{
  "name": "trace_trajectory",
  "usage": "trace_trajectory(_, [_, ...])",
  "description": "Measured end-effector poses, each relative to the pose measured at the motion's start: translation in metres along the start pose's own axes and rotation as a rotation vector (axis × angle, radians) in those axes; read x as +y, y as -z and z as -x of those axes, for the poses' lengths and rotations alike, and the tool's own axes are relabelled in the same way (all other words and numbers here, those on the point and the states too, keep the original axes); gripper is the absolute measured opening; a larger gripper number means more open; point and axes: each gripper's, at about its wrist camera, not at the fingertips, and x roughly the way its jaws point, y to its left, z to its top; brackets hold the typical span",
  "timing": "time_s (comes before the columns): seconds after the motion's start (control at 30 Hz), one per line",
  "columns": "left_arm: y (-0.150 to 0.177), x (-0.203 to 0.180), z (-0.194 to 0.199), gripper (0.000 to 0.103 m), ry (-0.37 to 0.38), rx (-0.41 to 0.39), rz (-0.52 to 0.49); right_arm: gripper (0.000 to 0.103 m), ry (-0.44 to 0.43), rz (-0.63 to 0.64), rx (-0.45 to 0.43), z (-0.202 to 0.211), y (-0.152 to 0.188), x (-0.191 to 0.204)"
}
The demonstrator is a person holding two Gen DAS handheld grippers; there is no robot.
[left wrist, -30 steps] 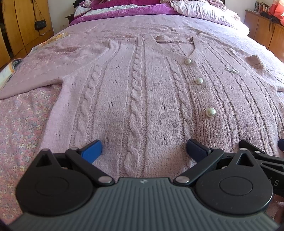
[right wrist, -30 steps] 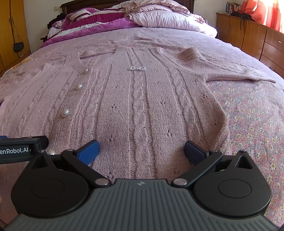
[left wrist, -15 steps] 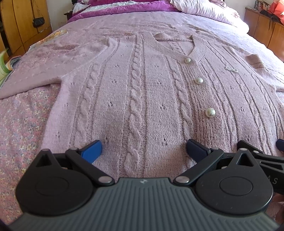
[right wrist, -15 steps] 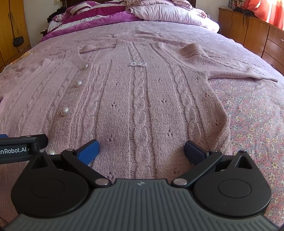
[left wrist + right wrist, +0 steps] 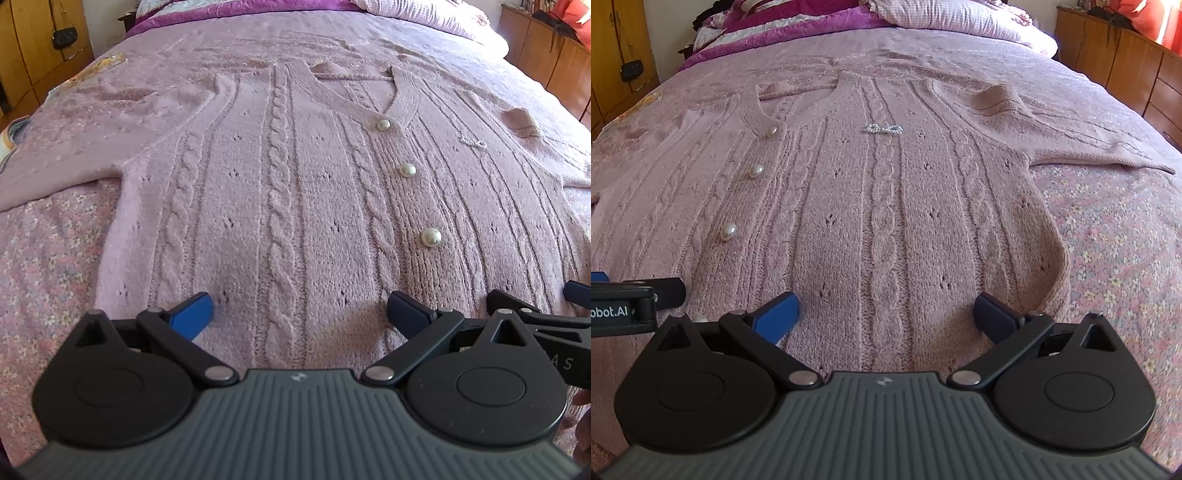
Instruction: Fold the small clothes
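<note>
While the pink cable-knit cardigan (image 5: pixel 280 206) lies spread face-up on the bed (image 5: pixel 1115 243), sleeves out to either side and pearl buttons (image 5: pixel 431 237) done up down the front, both tools sit low at its bottom hem. The left gripper (image 5: pixel 299 314) has its blue fingers (image 5: pixel 192 317) spread wide over the hem, nothing between them; the right gripper (image 5: pixel 886 314) is likewise parted and empty, poised over the hem on the other half of the garment, just beside its neighbour.

Folding appears not to have begun; the likely next step is to pinch the hem and carry it up toward the neckline (or to deal with the sleeves first).

Several things could spoil that. Thick, springy knit may let the fingers catch only the top layer, so the front lifts while the back stays on the bedspread. Pinching at uneven spots along the hem would skew the fold. The floral bedspread (image 5: pixel 48 280) is soft and could be caught along with the wool. The right side seam (image 5: pixel 1058 258) already bulges slightly, and a quick lift could deepen that wrinkle. A small sparkly bow (image 5: pixel 883 129) on the chest might snag.
</note>
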Motion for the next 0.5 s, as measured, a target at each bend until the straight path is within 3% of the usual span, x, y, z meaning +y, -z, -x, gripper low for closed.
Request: trace_trajectory(0.5, [-0.018, -0.006, 0.012, 0.103, -0.073, -0.04, 0.025, 0.103, -0.041, -0.026, -0.056, 0.011, -0.031, -0.039])
